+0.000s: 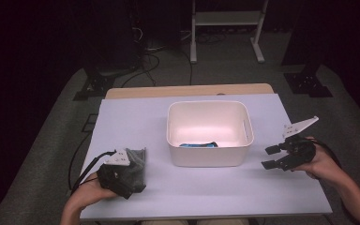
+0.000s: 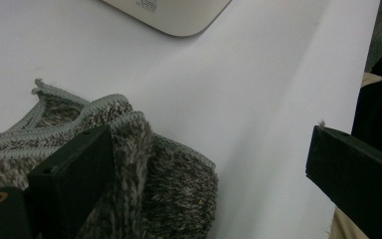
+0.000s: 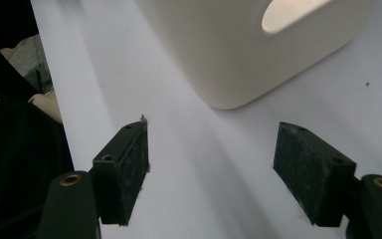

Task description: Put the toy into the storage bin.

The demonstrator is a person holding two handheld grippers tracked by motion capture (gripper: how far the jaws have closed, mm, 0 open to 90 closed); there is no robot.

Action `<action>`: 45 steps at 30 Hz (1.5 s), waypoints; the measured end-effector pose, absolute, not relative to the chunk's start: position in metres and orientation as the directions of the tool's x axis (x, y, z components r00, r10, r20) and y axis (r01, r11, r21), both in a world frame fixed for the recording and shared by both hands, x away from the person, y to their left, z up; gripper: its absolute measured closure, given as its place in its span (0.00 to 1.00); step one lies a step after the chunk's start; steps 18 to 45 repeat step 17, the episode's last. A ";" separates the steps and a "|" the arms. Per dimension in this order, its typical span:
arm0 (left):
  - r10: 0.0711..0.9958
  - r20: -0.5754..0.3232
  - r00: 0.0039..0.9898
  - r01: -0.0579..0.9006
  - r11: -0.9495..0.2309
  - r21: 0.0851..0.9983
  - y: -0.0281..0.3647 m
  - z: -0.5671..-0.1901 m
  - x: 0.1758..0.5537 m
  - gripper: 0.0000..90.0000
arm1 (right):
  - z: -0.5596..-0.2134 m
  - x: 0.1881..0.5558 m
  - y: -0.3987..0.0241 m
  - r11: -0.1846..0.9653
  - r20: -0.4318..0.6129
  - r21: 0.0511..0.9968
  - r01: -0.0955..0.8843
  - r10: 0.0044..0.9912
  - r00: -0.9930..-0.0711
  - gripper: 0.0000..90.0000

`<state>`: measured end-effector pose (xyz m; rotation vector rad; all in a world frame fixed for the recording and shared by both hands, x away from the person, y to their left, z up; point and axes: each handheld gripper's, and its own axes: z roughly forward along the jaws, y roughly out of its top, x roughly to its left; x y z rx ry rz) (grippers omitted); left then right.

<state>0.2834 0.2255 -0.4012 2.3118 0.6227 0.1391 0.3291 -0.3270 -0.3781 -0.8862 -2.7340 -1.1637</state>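
A grey knitted cloth lies bunched near the table's front left. My left gripper sits low over it. In the left gripper view its jaws stand wide open: one fingertip rests on the knit cloth, the other hangs past the table edge. A white plastic bin stands mid-table with a blue item on its floor. My right gripper hovers to the right of the bin, open. Nothing lies between its jaws, and the bin's corner is just ahead.
The pale tabletop has bare room in front of the bin and on both sides. Its front edge runs close to both hands. The bin's side has a handle cut-out. Dark floor, cables and stand legs lie beyond the table.
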 end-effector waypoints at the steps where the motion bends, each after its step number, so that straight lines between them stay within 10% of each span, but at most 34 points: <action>1: 0.474 -0.078 0.877 0.396 -0.620 0.678 0.225 -0.401 0.283 0.05 | -0.378 0.329 -0.327 0.555 0.250 0.650 0.519 0.488 -0.836 0.32; 45: 0.473 -0.055 0.879 0.377 -0.621 0.687 0.221 -0.397 0.282 0.05 | -0.409 0.314 -0.336 0.515 0.303 0.645 0.564 0.506 -0.808 0.31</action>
